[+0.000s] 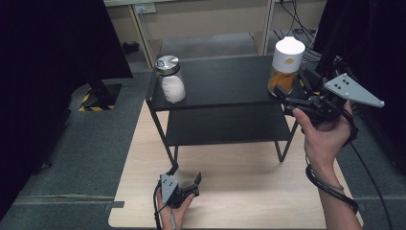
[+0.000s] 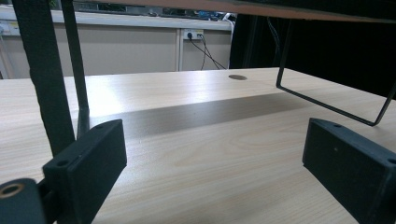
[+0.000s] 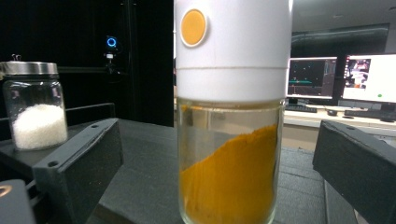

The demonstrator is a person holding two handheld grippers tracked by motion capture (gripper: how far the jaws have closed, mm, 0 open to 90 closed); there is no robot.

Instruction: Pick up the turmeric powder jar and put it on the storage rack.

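Your right gripper [image 1: 293, 98] sits at the right of the high view, level with the top of the black shelf [image 1: 225, 81], its jaws spread apart and pointing toward the left of the frame at the jar with the white cap [image 1: 286, 64]. In the right gripper view that jar [image 3: 231, 126] stands upright in the centre of the frame between the two jaws, with a clear gap on either side, so nothing is clamped; orange powder lies slanted inside the glass. Your right hand [image 1: 325, 132] grips the tool from below, wrist bent upward, forearm rising from the lower right corner, the cable looped around the wrist.

Your left gripper [image 1: 184, 184] rests low at the bottom centre of the high view, over the wooden table [image 1: 239, 191], jaws wide apart and holding nothing. Your left hand [image 1: 174, 208] cups it from beneath. In the left gripper view the jaws frame bare wood, with a shelf leg [image 2: 44, 79] at the left of the frame.

At the upper left of the shelf stands a jar of white grains [image 1: 170, 79] with a metal lid, well apart from the capped jar.
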